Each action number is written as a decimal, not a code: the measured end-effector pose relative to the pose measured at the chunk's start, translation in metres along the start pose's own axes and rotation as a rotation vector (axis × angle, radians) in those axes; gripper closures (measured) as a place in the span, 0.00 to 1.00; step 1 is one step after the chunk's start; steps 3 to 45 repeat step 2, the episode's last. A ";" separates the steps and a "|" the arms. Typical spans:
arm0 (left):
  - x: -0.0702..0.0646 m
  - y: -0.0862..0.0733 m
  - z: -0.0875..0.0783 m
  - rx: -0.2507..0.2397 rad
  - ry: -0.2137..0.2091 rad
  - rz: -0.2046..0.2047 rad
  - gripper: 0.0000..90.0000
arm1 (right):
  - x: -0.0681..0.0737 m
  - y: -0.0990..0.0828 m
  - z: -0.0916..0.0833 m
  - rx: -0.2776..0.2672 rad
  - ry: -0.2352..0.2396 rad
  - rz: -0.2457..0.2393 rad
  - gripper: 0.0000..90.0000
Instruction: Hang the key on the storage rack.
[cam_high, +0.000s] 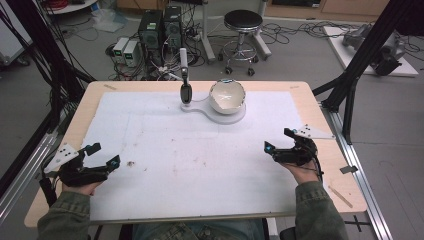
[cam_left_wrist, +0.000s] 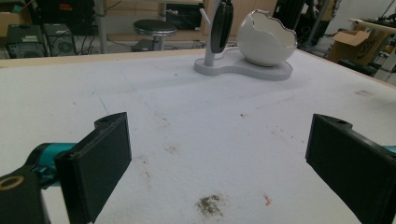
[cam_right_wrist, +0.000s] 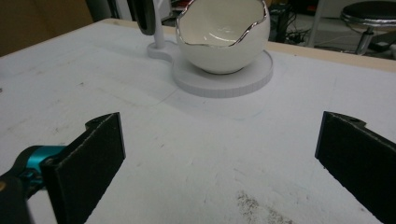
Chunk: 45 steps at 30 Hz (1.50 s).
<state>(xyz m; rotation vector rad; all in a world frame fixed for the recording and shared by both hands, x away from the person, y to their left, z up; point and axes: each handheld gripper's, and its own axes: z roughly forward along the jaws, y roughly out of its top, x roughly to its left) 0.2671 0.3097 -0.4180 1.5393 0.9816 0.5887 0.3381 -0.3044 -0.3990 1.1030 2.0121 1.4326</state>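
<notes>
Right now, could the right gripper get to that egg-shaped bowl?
Probably yes: the right gripper is open, and only bare white mat lies between it and the bowl.

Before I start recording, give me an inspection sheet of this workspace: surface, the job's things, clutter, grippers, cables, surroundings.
Surface: white mat on a wooden table, with several small brown stains.
Job's things: white eggshell-shaped bowl with a jagged silver rim, on a white base; dark tool upright on the base's post beside the bowl.
Clutter: nothing seen on the mat apart from the stains.
Grippers: left gripper and right gripper near the table's front corners, jaws wide apart, nothing between them.
Cables: tangled on the floor behind the table; one trails from each gripper.
Surroundings: black stool, computer towers, black frame struts at both sides.
</notes>
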 end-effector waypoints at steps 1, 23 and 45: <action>0.000 0.000 0.000 -0.001 0.000 -0.003 0.08 | 0.000 0.000 0.000 0.000 0.002 0.002 0.01; 0.000 0.000 0.000 -0.002 -0.003 -0.006 0.08 | 0.000 0.000 0.000 0.000 0.004 0.006 0.01; 0.000 0.000 0.000 -0.002 -0.003 -0.006 0.08 | 0.000 0.000 0.000 0.000 0.004 0.006 0.01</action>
